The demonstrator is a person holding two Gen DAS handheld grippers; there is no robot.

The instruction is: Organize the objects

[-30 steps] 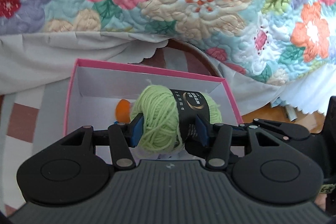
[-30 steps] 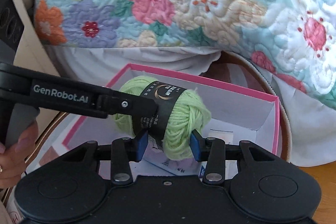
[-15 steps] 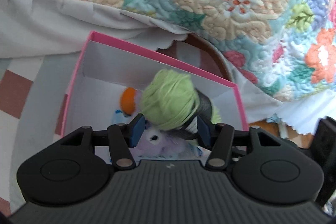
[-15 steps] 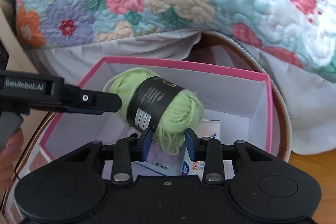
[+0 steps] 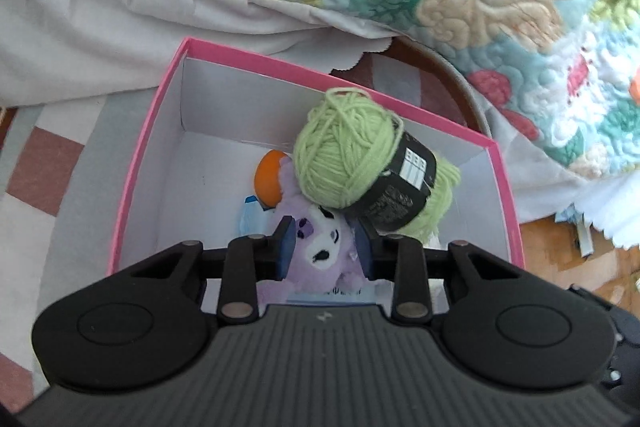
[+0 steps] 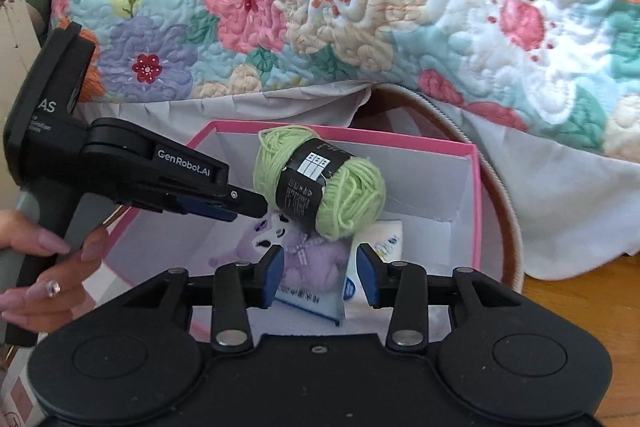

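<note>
left wrist view: green yarn ball (image 5: 348,155) with black paper band lies inside the pink box (image 5: 136,179), atop a purple plush toy (image 5: 320,251) beside an orange ball (image 5: 269,179). left gripper (image 5: 325,247) jaws closing, nothing gripped.

right wrist view: yarn rests toward the far wall; right gripper (image 6: 320,275) jaws opening, released, nearer than the yarn.

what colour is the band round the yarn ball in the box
Black with white print, wrapped round the light green yarn ball; the right wrist view shows it best.

Orange ball (image 5: 269,183) half hidden behind purple plush (image 5: 320,251); yarn label (image 6: 304,183) print unreadable.
</note>
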